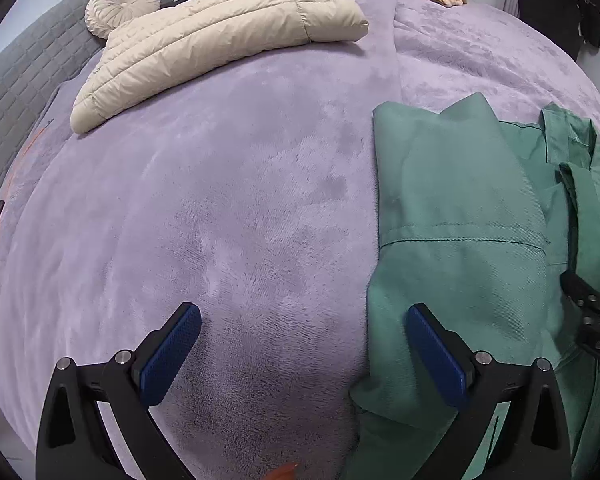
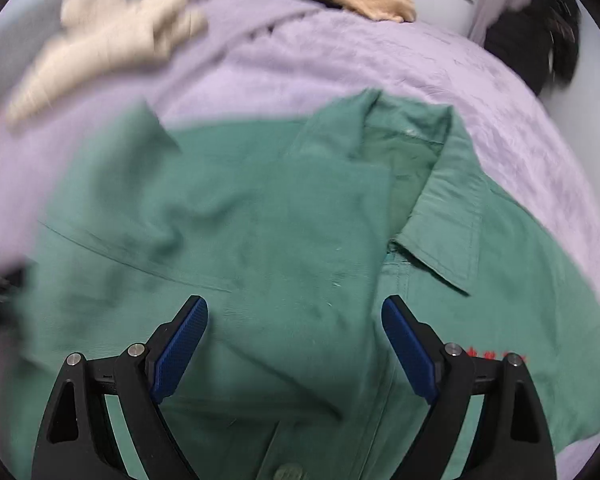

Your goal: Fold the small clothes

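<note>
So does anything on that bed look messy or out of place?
Nothing is spilled or damaged. The green shirt lies only partly folded on the purple blanket, one side flipped over, collar skewed open. A beige puffer jacket sprawls diagonally farther back. Both grippers are open and holding nothing.

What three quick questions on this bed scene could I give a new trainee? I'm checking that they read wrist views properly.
1. True or false: the green shirt lies on a purple blanket.
2. What pale garment lies far across the bed? A) quilted jacket B) striped towel C) blue jeans
3. Is the right tool gripping cloth?

Key: 1 true. 2 A. 3 No, its jaws stand open above the shirt.
</note>
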Tool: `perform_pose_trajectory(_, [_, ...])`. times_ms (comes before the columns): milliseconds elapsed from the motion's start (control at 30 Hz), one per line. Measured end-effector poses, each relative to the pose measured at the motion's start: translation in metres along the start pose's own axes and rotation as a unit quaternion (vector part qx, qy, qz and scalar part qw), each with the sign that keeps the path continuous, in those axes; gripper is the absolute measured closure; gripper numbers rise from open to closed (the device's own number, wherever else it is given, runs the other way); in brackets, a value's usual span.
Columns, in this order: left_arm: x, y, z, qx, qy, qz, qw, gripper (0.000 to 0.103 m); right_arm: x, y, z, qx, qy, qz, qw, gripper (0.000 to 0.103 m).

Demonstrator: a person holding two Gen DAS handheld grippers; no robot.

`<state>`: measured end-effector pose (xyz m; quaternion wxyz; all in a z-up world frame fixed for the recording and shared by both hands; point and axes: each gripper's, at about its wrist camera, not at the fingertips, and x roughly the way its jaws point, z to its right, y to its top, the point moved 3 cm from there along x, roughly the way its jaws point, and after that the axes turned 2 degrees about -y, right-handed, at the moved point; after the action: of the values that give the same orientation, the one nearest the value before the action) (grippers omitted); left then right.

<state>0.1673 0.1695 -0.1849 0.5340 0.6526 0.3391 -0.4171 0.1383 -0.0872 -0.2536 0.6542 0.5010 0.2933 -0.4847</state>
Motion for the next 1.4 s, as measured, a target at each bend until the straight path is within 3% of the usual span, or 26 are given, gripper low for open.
perform_pose_trajectory(33, [0.000, 0.000, 0.000, -0.002, -0.001, -0.001, 1.0000, 0.000, -0.002, 0.000, 0.005, 0.024, 0.018, 0.012, 0.999, 0.035])
perform_pose_trajectory(67, [-0.001, 0.001, -0.001, -0.004, -0.003, -0.001, 1.0000, 0.000, -0.007, 0.002, 0.016, 0.058, 0.018, 0.015, 0.998, 0.065])
perform_pose_trajectory(167, [-0.005, 0.004, -0.004, -0.001, -0.005, 0.008, 1.0000, 0.000, -0.028, -0.005, 0.062, 0.179, 0.092, 0.030, 0.979, 0.083])
perform_pose_trajectory(300, [-0.008, 0.011, -0.003, 0.007, -0.003, 0.012, 0.9999, 0.000, -0.031, -0.032, 0.127, 0.322, 0.158, 0.025, 0.933, 0.083])
perform_pose_trajectory(367, [-0.006, 0.014, -0.001, 0.009, -0.003, 0.010, 0.9999, 0.000, -0.015, -0.055, 0.151, 0.391, 0.225, 0.004, 0.892, 0.081])
perform_pose_trajectory(433, [-0.004, 0.016, 0.002, 0.011, 0.000, 0.008, 0.9999, 0.000, 0.001, -0.075, 0.165, 0.441, 0.258, -0.024, 0.859, 0.070])
perform_pose_trajectory(500, [-0.006, 0.019, 0.005, 0.013, 0.000, 0.011, 0.9998, 0.000, 0.003, -0.093, 0.176, 0.476, 0.246, -0.035, 0.844, 0.032])
perform_pose_trajectory(567, [-0.010, 0.023, 0.009, 0.019, -0.002, 0.018, 0.9997, 0.000, -0.006, -0.106, 0.187, 0.505, 0.239, -0.019, 0.829, 0.030])
perform_pose_trajectory(633, [-0.013, 0.029, 0.015, 0.028, -0.005, 0.024, 0.9993, 0.000, -0.013, -0.110, 0.194, 0.511, 0.225, -0.012, 0.829, 0.029])
perform_pose_trajectory(833, [-0.011, 0.049, 0.051, 0.055, -0.021, 0.032, 0.9977, 0.000, -0.008, -0.092, 0.200, 0.483, 0.225, -0.020, 0.846, 0.029])
perform_pose_trajectory(867, [-0.008, 0.051, 0.058, 0.059, -0.022, 0.030, 0.9975, 0.000, -0.007, -0.089, 0.200, 0.473, 0.222, -0.024, 0.853, 0.029])
perform_pose_trajectory(967, [0.010, 0.051, 0.073, 0.073, -0.010, 0.017, 0.9971, 0.000, -0.009, -0.078, 0.203, 0.413, 0.155, -0.038, 0.897, 0.034])
perform_pose_trajectory(1000, [0.016, 0.048, 0.076, 0.081, 0.003, 0.014, 0.9966, 0.000, -0.012, -0.074, 0.209, 0.387, 0.101, -0.040, 0.916, 0.044])
perform_pose_trajectory(1033, [0.020, 0.046, 0.077, 0.088, 0.015, 0.012, 0.9959, 0.000, -0.014, -0.075, 0.216, 0.370, 0.056, -0.044, 0.926, 0.047])
perform_pose_trajectory(1067, [0.023, 0.044, 0.076, 0.093, 0.023, 0.009, 0.9954, 0.000, -0.016, -0.079, 0.228, 0.370, 0.027, -0.046, 0.928, 0.047])
perform_pose_trajectory(1100, [0.023, 0.043, 0.073, 0.091, 0.024, 0.007, 0.9955, 0.000, -0.017, -0.085, 0.239, 0.388, 0.036, -0.045, 0.920, 0.047])
perform_pose_trajectory(1167, [0.020, 0.046, 0.065, 0.080, 0.013, 0.004, 0.9967, 0.000, -0.018, -0.097, 0.253, 0.443, 0.128, -0.034, 0.887, 0.046])
perform_pose_trajectory(1200, [0.018, 0.048, 0.062, 0.075, 0.010, 0.004, 0.9971, 0.000, -0.018, -0.100, 0.253, 0.454, 0.162, -0.033, 0.876, 0.040])
perform_pose_trajectory(1300, [0.022, 0.061, 0.054, 0.053, -0.012, -0.006, 0.9985, 0.000, -0.015, -0.107, 0.237, 0.459, 0.222, -0.043, 0.859, 0.031])
perform_pose_trajectory(1367, [0.036, 0.069, 0.053, 0.030, -0.040, -0.042, 0.9979, 0.000, -0.005, -0.113, 0.222, 0.469, 0.232, -0.062, 0.850, 0.031])
perform_pose_trajectory(1400, [0.045, 0.073, 0.053, 0.014, -0.053, -0.060, 0.9966, 0.008, 0.000, -0.114, 0.217, 0.475, 0.232, -0.068, 0.846, 0.032])
